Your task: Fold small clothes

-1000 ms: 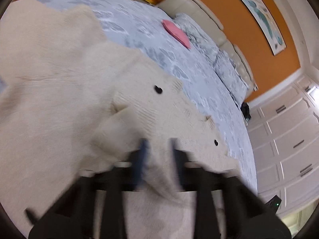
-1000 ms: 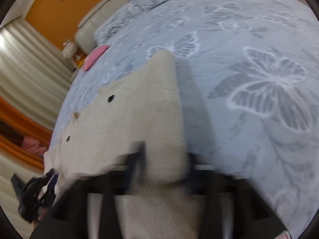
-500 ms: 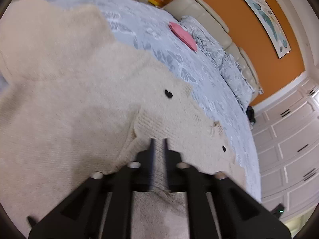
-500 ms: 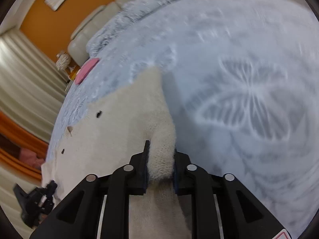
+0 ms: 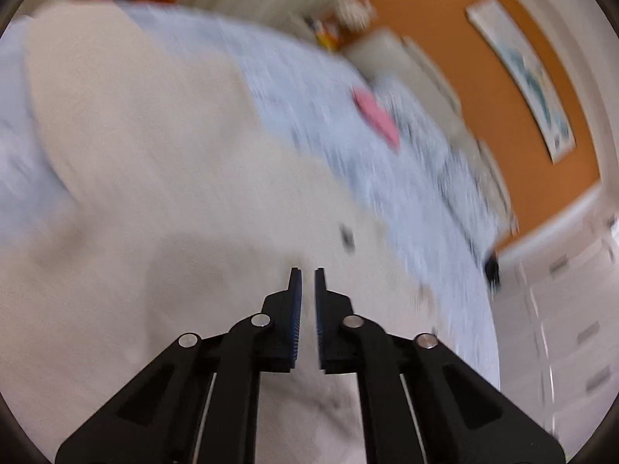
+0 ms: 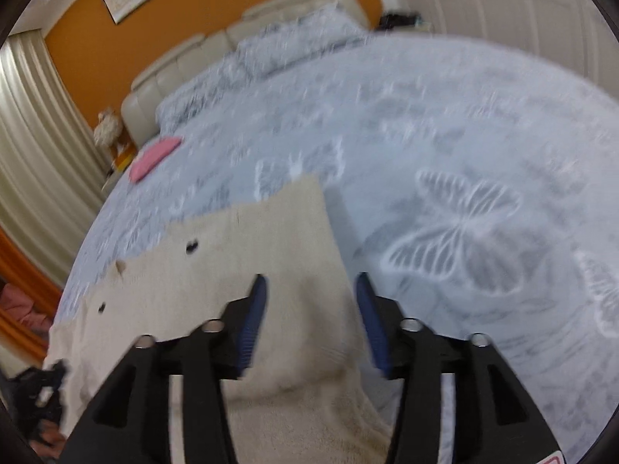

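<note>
A cream knitted sweater [image 6: 240,290], soft, light and floppy, is spread on the bed [image 6: 445,147], best pinched at a hem or sleeve edge; right claw [image 6: 309,290] spread wide, left claw [image 5: 308,282] nearly closed, apparently empty

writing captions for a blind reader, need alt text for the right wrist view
The right gripper hangs open over a cream knitted garment spread on a grey butterfly-print bedspread. A pink item lies near the pillows; the picture is motion-blurred.

Cream sweater [image 6: 216,301]; blue butterfly-print bedspread [image 6: 464,154]; pink cloth [image 6: 154,156]; orange wall [image 6: 193,31].
</note>
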Demonstrator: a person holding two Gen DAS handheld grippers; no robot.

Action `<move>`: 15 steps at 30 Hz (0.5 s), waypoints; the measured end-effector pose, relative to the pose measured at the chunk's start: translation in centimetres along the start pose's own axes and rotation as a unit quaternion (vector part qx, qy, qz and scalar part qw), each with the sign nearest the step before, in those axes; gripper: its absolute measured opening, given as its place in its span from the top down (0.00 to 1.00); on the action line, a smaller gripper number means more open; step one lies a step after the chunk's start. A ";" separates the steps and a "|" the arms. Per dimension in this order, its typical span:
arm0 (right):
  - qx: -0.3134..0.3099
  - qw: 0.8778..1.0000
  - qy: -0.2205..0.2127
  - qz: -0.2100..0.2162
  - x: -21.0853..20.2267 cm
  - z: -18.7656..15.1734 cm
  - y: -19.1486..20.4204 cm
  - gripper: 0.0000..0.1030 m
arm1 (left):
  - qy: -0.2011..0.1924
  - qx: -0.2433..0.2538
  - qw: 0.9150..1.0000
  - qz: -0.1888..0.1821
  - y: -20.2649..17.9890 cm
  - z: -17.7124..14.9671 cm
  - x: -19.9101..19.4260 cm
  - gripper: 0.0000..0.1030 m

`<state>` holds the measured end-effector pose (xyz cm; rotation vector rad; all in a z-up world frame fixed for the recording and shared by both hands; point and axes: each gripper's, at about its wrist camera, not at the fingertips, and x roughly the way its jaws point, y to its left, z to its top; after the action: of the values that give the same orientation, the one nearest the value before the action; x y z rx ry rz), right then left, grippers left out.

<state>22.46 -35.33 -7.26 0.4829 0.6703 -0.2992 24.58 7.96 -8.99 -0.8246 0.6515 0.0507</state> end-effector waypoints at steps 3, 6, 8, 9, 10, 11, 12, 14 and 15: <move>-0.026 0.999 -0.047 -0.003 -1.7 0.1 1.2 0.39 | -0.080 -0.063 0.993 0.057 3.6 3.1 -3.8 0.37; -0.044 0.998 -0.047 0.019 -2.0 0.0 2.1 0.35 | -0.150 -0.092 0.978 0.116 8.6 6.7 -7.0 0.30; -0.052 0.998 -0.034 0.033 -1.7 -0.2 2.6 0.35 | -0.150 -0.053 0.974 0.163 10.3 10.3 -7.0 0.29; -0.055 0.997 -0.027 0.039 -1.6 -0.3 2.8 0.35 | -0.152 -0.035 0.969 0.190 11.0 12.1 -6.8 0.28; -0.055 0.997 -0.023 0.042 -1.4 -0.3 3.0 0.35 | -0.153 -0.024 0.964 0.216 11.9 13.9 -6.5 0.22; -0.052 0.997 -0.018 0.044 -1.2 -0.5 3.1 0.35 | -0.144 -0.023 0.960 0.240 13.3 16.2 -6.0 0.22; -0.049 0.998 -0.014 0.047 -1.0 -0.6 3.1 0.35 | -0.141 -0.037 0.953 0.267 14.8 18.0 -5.5 0.21; -0.045 0.998 -0.002 0.053 -0.5 -1.0 3.3 0.35 | -0.114 -0.075 0.950 0.279 17.8 20.6 -4.0 0.21; -0.048 0.997 0.003 0.052 -0.2 -1.3 3.5 0.35 | -0.085 -0.098 0.951 0.281 19.2 21.3 -2.9 0.21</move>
<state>23.10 -31.64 -6.85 0.4262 0.6600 -0.1665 27.76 36.56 -9.56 -0.7922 0.7082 0.7080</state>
